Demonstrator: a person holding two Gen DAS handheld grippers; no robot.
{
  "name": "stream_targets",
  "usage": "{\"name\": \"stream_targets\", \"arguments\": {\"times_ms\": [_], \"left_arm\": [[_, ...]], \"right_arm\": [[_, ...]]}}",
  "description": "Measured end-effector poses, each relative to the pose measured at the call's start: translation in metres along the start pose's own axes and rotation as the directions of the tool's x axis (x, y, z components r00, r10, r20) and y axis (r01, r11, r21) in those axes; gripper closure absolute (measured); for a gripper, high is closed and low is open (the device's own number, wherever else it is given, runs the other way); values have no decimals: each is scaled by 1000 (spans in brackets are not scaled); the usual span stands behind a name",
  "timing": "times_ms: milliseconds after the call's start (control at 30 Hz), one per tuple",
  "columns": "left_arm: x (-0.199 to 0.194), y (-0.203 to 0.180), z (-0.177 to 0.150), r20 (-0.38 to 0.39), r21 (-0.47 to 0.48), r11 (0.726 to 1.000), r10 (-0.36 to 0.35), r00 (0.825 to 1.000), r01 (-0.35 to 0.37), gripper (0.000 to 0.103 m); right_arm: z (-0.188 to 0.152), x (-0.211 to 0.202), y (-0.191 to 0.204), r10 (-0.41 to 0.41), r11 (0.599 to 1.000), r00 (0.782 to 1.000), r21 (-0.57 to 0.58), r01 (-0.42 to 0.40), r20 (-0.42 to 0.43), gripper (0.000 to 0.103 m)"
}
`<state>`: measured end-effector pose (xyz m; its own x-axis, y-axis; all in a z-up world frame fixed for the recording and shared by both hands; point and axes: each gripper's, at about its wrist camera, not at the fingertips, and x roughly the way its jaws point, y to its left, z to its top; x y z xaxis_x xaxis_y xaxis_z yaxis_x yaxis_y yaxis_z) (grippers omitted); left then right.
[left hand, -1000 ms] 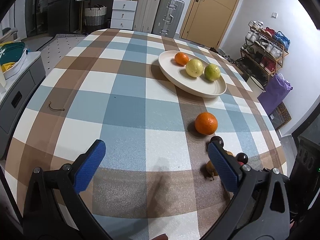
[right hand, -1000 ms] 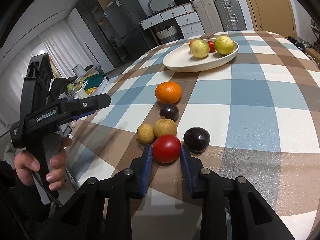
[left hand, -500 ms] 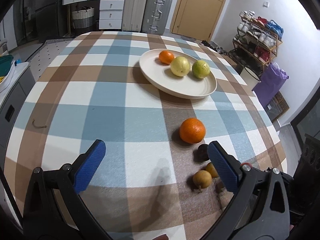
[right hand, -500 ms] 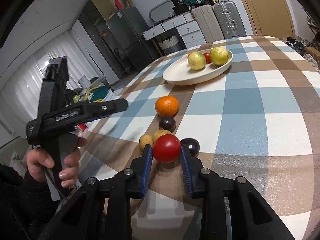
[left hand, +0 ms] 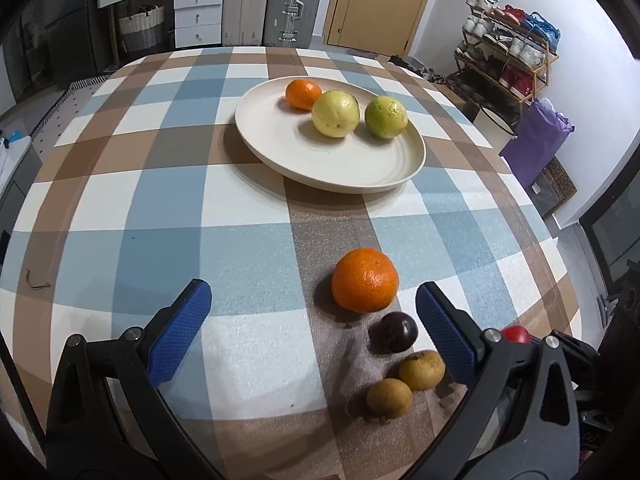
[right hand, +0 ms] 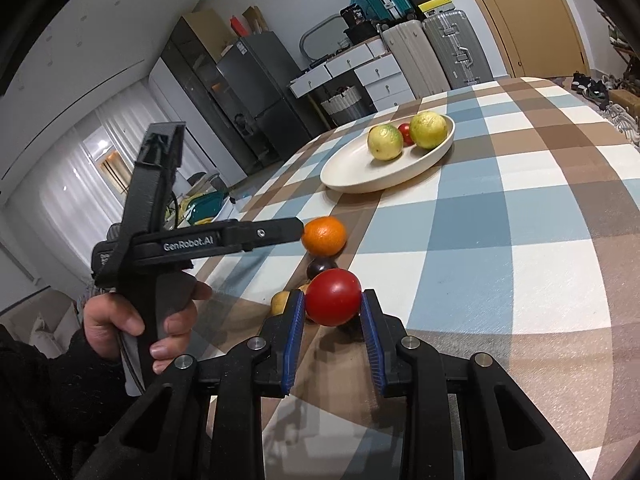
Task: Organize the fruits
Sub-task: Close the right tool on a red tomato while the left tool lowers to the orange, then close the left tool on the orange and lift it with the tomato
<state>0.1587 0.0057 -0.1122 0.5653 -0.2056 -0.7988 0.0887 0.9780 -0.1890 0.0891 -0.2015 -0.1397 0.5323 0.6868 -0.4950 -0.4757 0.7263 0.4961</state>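
- Between our right gripper's [right hand: 333, 314] pads, clamped, sat the tomato [right hand: 333, 297]; its smooth skin risked slipping.
- Our left gripper [left hand: 310, 322], jaws apart, risked nudging the orange [left hand: 365, 280].

R gripper [right hand: 333, 307] clamps red tomato [right hand: 333, 297] — off table.

You see a red tomato [right hand: 333, 297] lifted above the checked tablecloth. On the cloth lie an orange [left hand: 364, 280], a dark plum [left hand: 393, 332] just beside it, and two brown fruits [left hand: 405, 384] nearer you. The cream plate [left hand: 280, 148] holds a small orange [left hand: 303, 94], a yellow citrus [left hand: 335, 113] and a greenish citrus [left hand: 385, 117].
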Motion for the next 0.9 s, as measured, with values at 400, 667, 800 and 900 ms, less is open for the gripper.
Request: {"name": "stream_targets", "arguments": {"times_ms": [400,667,800,900], "left_arm": [[20,-9,10,-46,33,996,-86,995,87,44],[22,-16,13,-60,53,985,-164,985,167,69],[20,-10,14,-54,33,984,-172,984,174,69],[16,-8,17,-42,35,984,-174,984,176,69]], "right_arm": [[6,-3,-9,8,1000,1000,21,-8,13,74],[17,-2,-8,13,1000,1000,12,-13,21,74],[24,0,-8,15,1000,1000,7,-15,24,74],[30,3,-7,20,1000,1000,-1,-20,20,74]]}}
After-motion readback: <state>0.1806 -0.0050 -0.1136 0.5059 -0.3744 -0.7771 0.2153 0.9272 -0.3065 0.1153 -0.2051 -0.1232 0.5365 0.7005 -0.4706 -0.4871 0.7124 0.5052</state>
